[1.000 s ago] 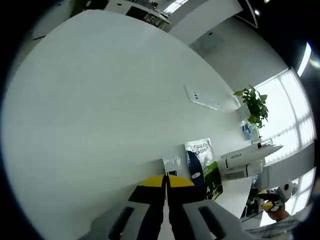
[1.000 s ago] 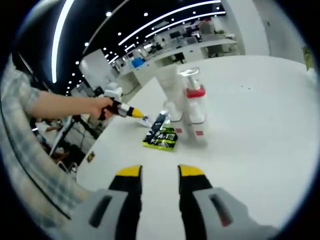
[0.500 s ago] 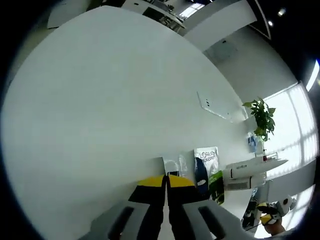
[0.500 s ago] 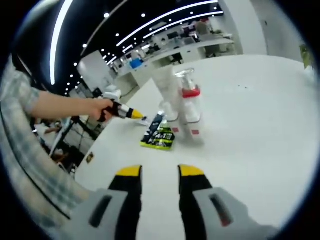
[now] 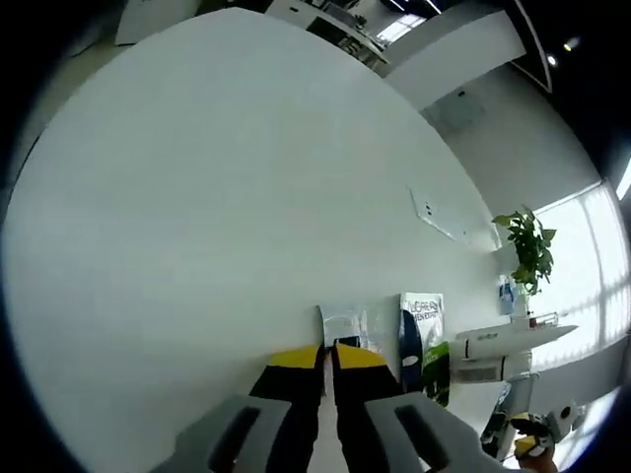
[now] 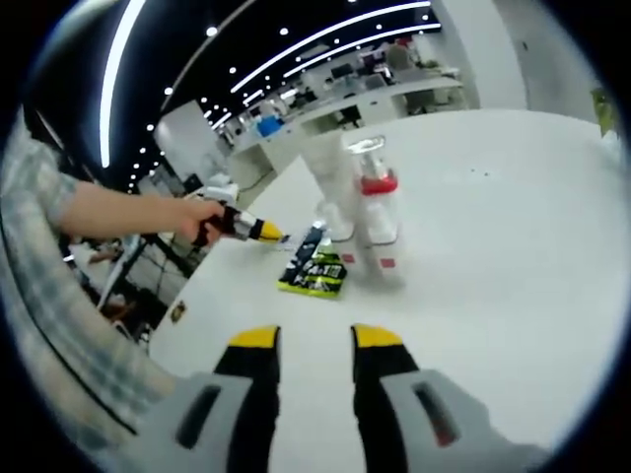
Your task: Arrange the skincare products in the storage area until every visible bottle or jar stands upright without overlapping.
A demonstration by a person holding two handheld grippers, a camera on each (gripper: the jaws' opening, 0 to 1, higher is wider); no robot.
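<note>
White tabletop (image 6: 513, 227) runs wide and bare, and the skincare things sit bunched near its edge. At the left of the right gripper view the left gripper (image 6: 258, 231), in the person's hand (image 6: 192, 219), comes in with its yellow tips pointed at the group; in its own view its jaws are pressed together, a small clear sachet (image 5: 344, 326) lying just past the tips, and I cannot tell whether they pinch it. Next along, a dark and green sachet (image 6: 314, 268) lies flat on the table, and in the left gripper view a second pack (image 5: 422, 313) with a printed label lies beside it. Right of those stand a white bottle (image 6: 330, 187) and a red-collared bottle (image 6: 380, 212) with a clear cap, both upright and side by side, close enough that I cannot say whether they touch. So the bottles look settled; the flat packs look like the unfinished part. The right gripper (image 6: 314, 340) hangs back, jaws parted and holding nothing, well short of the group.
</note>
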